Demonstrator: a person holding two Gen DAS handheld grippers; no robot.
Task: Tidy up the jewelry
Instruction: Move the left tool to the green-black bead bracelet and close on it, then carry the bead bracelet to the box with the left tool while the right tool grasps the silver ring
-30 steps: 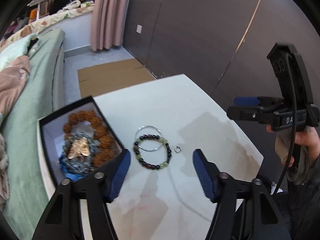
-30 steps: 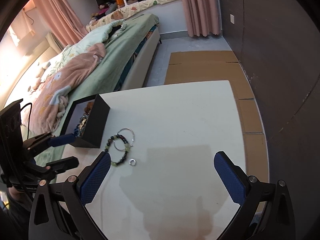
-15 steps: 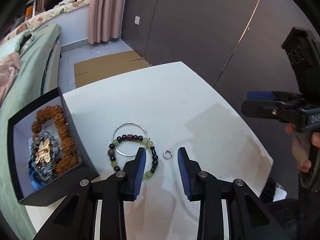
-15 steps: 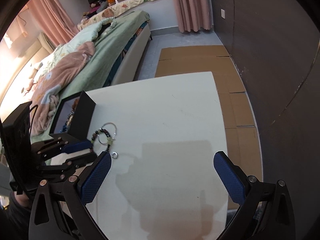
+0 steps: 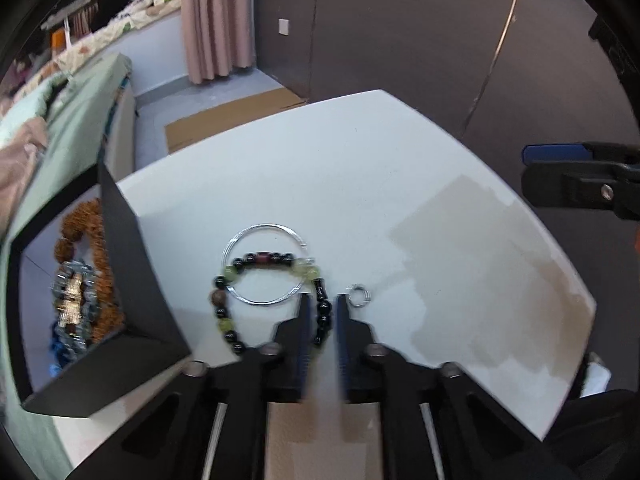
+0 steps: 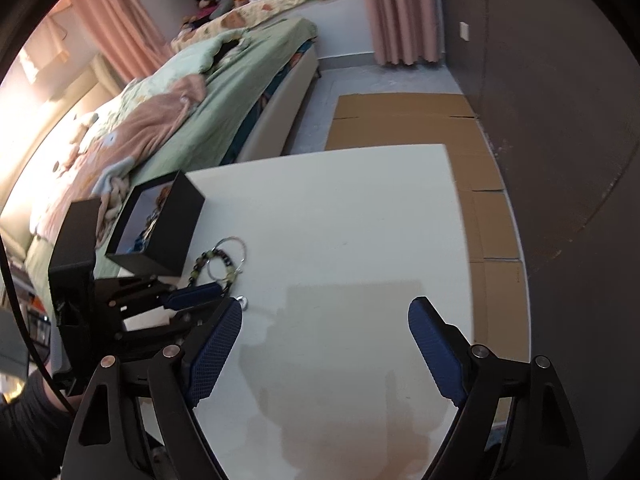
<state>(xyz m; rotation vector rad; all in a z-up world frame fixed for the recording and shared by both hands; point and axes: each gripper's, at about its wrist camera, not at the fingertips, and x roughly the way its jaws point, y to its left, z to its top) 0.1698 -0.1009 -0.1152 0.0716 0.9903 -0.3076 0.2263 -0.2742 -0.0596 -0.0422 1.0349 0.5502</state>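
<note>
A beaded bracelet (image 5: pixel 264 280) of black, green and maroon beads lies on the white table (image 5: pixel 360 168), over a thin silver bangle (image 5: pixel 266 264). A small silver ring (image 5: pixel 359 295) lies just right of them. My left gripper (image 5: pixel 322 312) has closed onto the bracelet's right side, with black beads between its fingers. An open black box (image 5: pixel 132 264) at the left holds brown beads and other jewelry. My right gripper (image 6: pixel 324 332) is open and empty above the table. The bracelet (image 6: pixel 218 266), the ring (image 6: pixel 243 301) and the box (image 6: pixel 168 220) also show in the right wrist view.
A bed (image 6: pixel 180 120) with green and pink bedding runs along the table's left side. Flat cardboard (image 6: pixel 404 120) lies on the floor beyond the table. A dark wall (image 5: pixel 400 20) stands behind. The table edges are near on the right and front.
My left gripper moved forward and down to the bracelet and its jaws narrowed from wide open to nearly shut around the beads. My right gripper stayed open and shifted slightly.
</note>
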